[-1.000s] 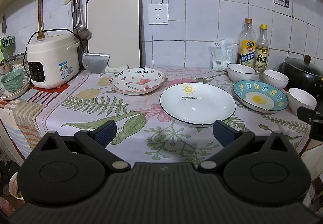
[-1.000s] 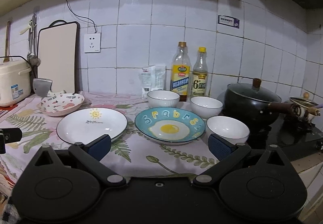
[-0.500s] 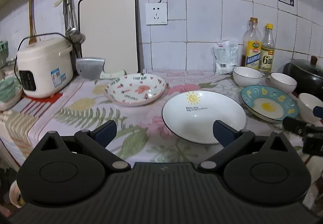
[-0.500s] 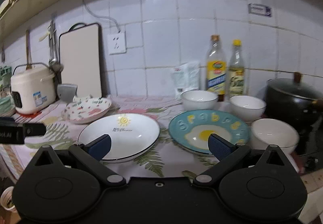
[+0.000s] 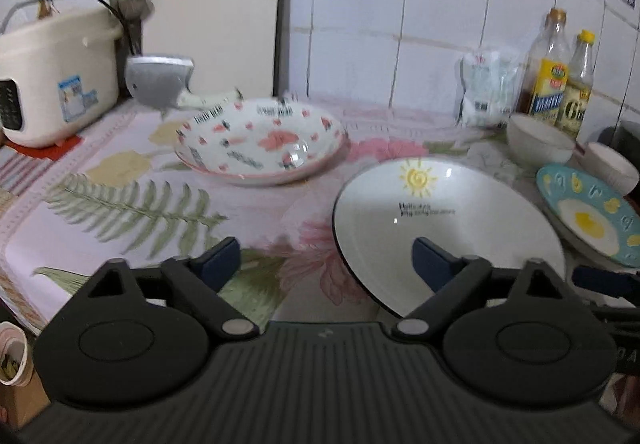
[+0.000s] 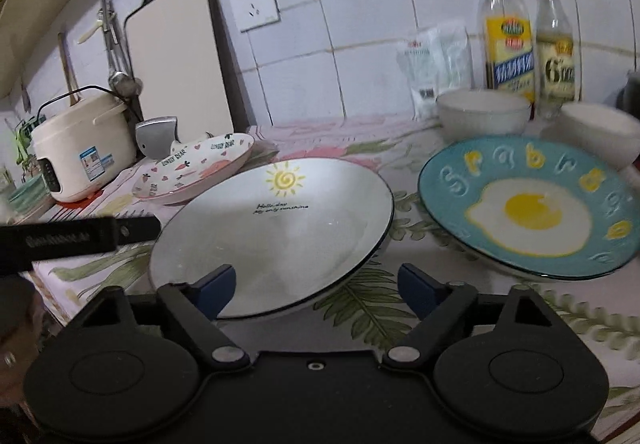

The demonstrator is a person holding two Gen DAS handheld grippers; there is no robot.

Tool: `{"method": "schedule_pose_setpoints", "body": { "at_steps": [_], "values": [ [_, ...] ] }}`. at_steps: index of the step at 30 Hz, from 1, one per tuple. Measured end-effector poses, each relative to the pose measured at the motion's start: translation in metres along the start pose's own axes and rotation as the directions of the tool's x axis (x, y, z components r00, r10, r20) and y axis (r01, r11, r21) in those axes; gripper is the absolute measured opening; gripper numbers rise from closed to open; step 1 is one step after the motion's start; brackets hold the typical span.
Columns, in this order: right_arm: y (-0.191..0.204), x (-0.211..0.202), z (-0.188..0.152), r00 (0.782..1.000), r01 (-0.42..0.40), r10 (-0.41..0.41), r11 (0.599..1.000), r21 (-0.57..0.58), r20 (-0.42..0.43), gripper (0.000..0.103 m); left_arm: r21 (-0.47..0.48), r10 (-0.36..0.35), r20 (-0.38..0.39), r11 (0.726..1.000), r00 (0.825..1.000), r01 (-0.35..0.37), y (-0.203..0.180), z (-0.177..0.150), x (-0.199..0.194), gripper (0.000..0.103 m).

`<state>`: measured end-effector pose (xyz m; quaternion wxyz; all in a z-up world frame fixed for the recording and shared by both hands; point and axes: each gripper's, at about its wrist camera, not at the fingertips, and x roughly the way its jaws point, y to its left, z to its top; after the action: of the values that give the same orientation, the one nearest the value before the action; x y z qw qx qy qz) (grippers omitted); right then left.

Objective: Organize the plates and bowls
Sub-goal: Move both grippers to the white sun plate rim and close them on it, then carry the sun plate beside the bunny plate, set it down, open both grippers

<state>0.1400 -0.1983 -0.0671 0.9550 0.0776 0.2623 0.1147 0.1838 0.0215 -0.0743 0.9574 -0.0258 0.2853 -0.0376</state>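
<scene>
Two low counter views, shared sun plate (image 5: 440,220) (image 6: 276,228)

Left claw (image 5: 326,258) spread wide and empty, right claw (image 6: 316,286) likewise

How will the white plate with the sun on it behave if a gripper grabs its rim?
The white plate looks glazed and shiny, so probably slippery. It seems rigid ceramic, likely breakable if dropped. Its wide, shallow shape may tilt when it is held by one edge.
</scene>
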Motion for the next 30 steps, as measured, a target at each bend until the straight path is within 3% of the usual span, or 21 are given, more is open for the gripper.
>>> {"method": "schedule_pose_setpoints", "body": {
  "at_steps": [5,7,11,13,16,22,30],
  "values": [
    [-0.006,0.023,0.003,0.999,0.011,-0.009,0.999,0.042,-0.042,0.065,-0.015,-0.026,-0.103,1.0,0.994,0.025,-0.001,-0.001,0.032,0.058],
    [-0.006,0.026,0.005,0.999,0.017,-0.015,0.999,0.039,-0.047,0.054,-0.037,-0.05,-0.119,0.998,0.992,0.046,0.002,-0.001,0.039,0.052],
    [-0.01,0.031,0.009,0.998,0.028,-0.026,0.999,0.032,-0.065,0.045,-0.083,-0.104,-0.139,0.992,0.985,0.093,0.003,0.003,0.044,0.03],
    [-0.012,0.032,0.009,0.997,0.037,-0.036,0.999,0.022,-0.063,0.038,-0.101,-0.132,-0.143,0.988,0.981,0.119,0.001,0.002,0.047,0.027],
    [-0.015,0.032,0.008,0.998,0.032,-0.031,0.999,0.012,-0.047,0.036,-0.1,-0.105,-0.13,0.991,0.986,0.092,-0.005,0.001,0.048,0.027],
    [-0.01,0.032,0.01,0.997,0.068,-0.068,0.998,0.0,-0.031,0.034,-0.107,-0.118,-0.146,0.989,0.982,0.103,-0.004,0.007,0.047,0.027],
    [-0.018,0.037,0.051,0.999,0.046,-0.046,0.999,-0.003,-0.014,0.034,-0.085,-0.099,-0.089,0.992,0.991,0.091,-0.015,0.043,0.051,0.027]
  ]
}}
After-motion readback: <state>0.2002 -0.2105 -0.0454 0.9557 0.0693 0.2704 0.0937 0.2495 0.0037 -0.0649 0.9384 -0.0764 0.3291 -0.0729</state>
